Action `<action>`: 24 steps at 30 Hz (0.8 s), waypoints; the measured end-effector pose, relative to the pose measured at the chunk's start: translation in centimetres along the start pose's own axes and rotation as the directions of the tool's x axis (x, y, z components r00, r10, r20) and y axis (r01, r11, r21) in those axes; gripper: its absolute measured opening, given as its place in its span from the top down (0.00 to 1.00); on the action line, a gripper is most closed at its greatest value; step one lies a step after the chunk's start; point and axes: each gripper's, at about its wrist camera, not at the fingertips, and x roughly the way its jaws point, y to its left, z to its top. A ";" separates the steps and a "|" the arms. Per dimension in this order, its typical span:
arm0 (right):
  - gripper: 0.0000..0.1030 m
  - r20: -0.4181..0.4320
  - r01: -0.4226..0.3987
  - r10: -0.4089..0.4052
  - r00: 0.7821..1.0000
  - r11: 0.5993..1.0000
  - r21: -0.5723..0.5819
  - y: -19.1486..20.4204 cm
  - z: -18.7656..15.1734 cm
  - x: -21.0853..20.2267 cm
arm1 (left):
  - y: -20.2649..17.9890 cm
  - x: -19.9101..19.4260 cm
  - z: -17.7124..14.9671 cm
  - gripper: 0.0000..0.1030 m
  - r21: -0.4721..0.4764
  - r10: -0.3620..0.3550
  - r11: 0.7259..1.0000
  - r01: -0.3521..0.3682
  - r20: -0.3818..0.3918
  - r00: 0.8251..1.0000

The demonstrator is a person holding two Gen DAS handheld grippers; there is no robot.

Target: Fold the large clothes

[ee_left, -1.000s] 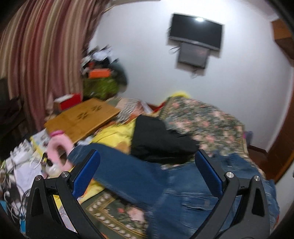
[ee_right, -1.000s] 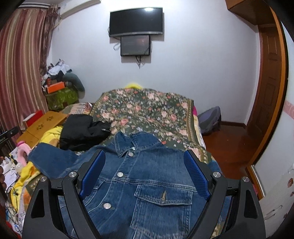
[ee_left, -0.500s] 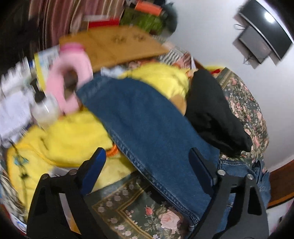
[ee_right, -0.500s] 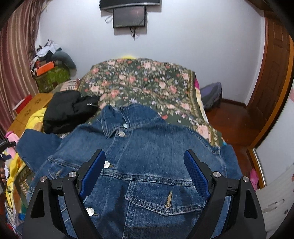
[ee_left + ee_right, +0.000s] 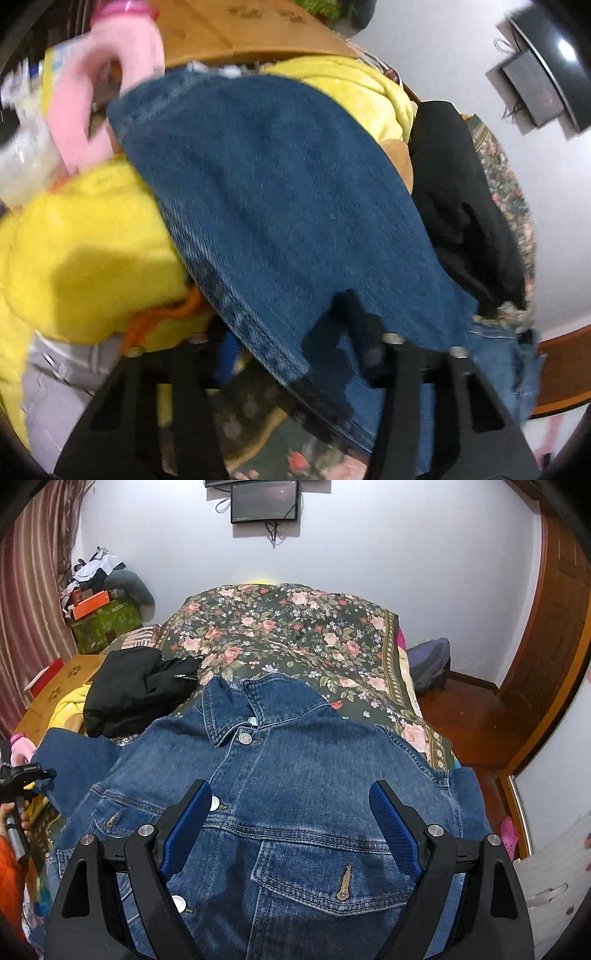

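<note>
My right tongs (image 5: 290, 827) jaws wide apart, nothing between the blue pads, hovering over the chest of the denim jacket (image 5: 295, 775); jacket lies face up and buttoned on the floral bedspread (image 5: 280, 627), collar pointing away from the tongs, breast pocket just ahead of the right jaw; left sleeve (image 5: 280, 206) runs off to the left of them. My left tongs (image 5: 295, 354) are at that sleeve, jaws closing with the denim draped between and over them; blurred, can't tell if the pads press yet. Sleeve lies over a yellow fleece (image 5: 81, 251); pink bottle (image 5: 110, 92) beyond its cuff; black garment (image 5: 133, 686) ahead-left of the right tongs, touching the jacket's shoulder. Room: white wall (image 5: 406, 554) straight ahead with a dark screen (image 5: 264, 500); striped curtain (image 5: 26, 609) far left; wooden door (image 5: 554, 627) and red-brown floor (image 5: 472, 723) to the right; low wooden table (image 5: 240, 26) past the sleeve.
</note>
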 end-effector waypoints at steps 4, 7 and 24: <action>0.18 0.018 0.006 -0.006 1.000 1.000 0.004 -0.2 0.1 -0.7 | -2.1 -1.7 -0.5 0.83 0.121 0.070 0.990 -0.078 0.066 0.995; 0.18 0.031 0.013 -0.013 0.999 1.000 0.008 -0.7 0.2 -1.5 | -4.7 -4.7 -0.7 0.89 0.185 0.062 0.979 -0.090 0.153 0.986; 0.18 0.111 0.025 -0.033 0.993 0.997 0.069 -5.1 -1.9 -4.9 | -26.8 -14.5 -9.5 0.97 0.653 -0.339 0.721 0.230 0.043 0.940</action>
